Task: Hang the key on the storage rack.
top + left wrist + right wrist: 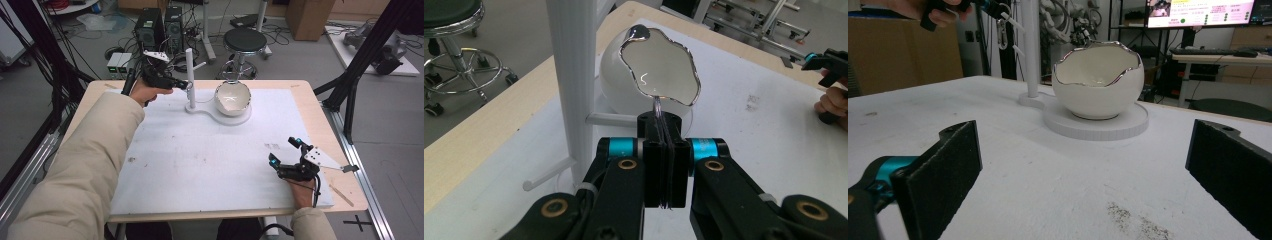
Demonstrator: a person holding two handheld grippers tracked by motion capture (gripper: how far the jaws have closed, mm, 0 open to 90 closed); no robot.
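A wooden table (320, 107) carries a white mat (200, 160) that covers most of its top. Seen from the high view, a white stand sits toward twelve o'clock on the mat: its round base plate (241, 119) lies flat, and an upright white post (189, 77) with short side pegs rises at the plate's nine o'clock edge. On the plate rests a white egg-shaped bowl (232, 97) with a jagged silver rim, its opening facing up and slightly toward the person.

The left gripper (186, 85) is at about eleven o'clock on the table, held in the left hand (145, 91), a beige sleeve (85, 165) trailing back to seven o'clock. In the left gripper view its jaws are pressed together, pinching a thin clear or silvery strand (656, 107) that runs up from between them toward the bowl (659, 67); what the strand is cannot be told. The post (574, 75) stands just beside the jaws at their ten o'clock.

The right gripper (285, 152) rests at about four o'clock on the mat, well apart from the stand, with the right hand (302, 192) behind it. In the right gripper view its jaws are spread wide with nothing between them, and the bowl (1098, 82) sits at twelve o'clock beyond them. Small dark specks (1135, 220) mark the mat near the jaws.
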